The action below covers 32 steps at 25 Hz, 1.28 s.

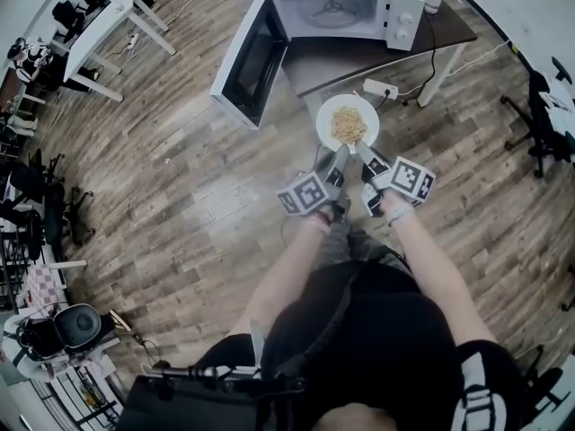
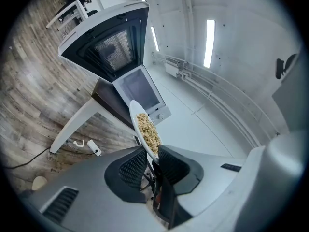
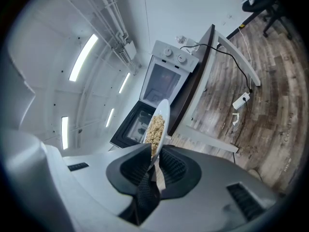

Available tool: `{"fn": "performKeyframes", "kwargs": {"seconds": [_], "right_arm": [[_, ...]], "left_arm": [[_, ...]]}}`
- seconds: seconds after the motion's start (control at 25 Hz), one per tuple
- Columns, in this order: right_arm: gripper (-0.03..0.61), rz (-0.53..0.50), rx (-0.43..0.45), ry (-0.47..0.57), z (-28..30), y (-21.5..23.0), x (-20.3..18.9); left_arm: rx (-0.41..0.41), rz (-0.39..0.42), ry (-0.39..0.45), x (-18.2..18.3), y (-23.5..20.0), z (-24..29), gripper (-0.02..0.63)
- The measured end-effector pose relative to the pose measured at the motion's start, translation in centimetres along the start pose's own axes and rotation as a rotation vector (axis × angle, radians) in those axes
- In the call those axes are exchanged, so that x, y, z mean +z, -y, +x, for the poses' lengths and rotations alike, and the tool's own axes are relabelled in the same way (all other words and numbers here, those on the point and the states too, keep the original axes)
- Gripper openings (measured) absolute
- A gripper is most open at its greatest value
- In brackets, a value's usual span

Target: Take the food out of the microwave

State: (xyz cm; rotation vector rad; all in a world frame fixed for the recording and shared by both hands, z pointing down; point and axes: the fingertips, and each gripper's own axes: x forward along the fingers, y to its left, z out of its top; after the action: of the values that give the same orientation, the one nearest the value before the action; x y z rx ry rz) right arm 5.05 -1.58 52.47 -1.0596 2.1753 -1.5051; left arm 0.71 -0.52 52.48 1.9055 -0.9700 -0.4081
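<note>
You're holding the white plate [image 1: 337, 106] out in front of you with both tools, and it's looking like the main job is done: the plate is hanging in the air over the wooden floor [image 1: 198, 151], just past the near edge of the dark table [image 1: 323, 68] and well clear of the microwave [image 1: 395, 12]. The left gripper [image 1: 340, 154] is pinching the near rim of the plate [image 2: 135, 117]; in the left gripper view [image 2: 152, 157] its jaws are standing narrow with the rim clamped between the pads. The right gripper [image 1: 363, 156] is doing the same just beside it, jaws narrow on the rim of that plate [image 3: 164, 111] in the right gripper view [image 3: 155, 152]. The food [image 1: 349, 126], a beige heap of what looks like pasta, is sitting in the middle of the plate and nothing appears to be spilling. Behind it the microwave door [image 1: 252, 59] is hanging wide open and the cavity is showing only its turntable ring. So, as I'm judging it, the food is out. What's left is finding somewhere to set the plate down and letting go.
</note>
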Motion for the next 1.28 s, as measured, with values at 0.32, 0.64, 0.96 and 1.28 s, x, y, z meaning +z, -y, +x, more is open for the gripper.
{"fn": "performKeyframes", "kwargs": {"seconds": [0.32,0.64,0.96,1.28], "right_arm": [[0.051,0.013,-0.002,-0.012,-0.7,0.2,-0.8],[0.049,0.015,0.004,-0.01,-0.5,0.1,-0.5],[0.046,0.043,0.02,-0.01,-0.7,0.4,-0.6],[0.041,0.05,0.012,-0.002,-1.1,0.9,-0.3]], "left_arm": [[0.003,0.005,-0.012,-0.7,0.1,-0.8,0.077],[0.014,-0.004,0.006,-0.4,0.1,-0.7,0.075],[0.015,-0.001,0.004,-0.9,0.1,-0.5,0.072],[0.02,0.0,0.005,-1.0,0.3,-0.5,0.067]]}}
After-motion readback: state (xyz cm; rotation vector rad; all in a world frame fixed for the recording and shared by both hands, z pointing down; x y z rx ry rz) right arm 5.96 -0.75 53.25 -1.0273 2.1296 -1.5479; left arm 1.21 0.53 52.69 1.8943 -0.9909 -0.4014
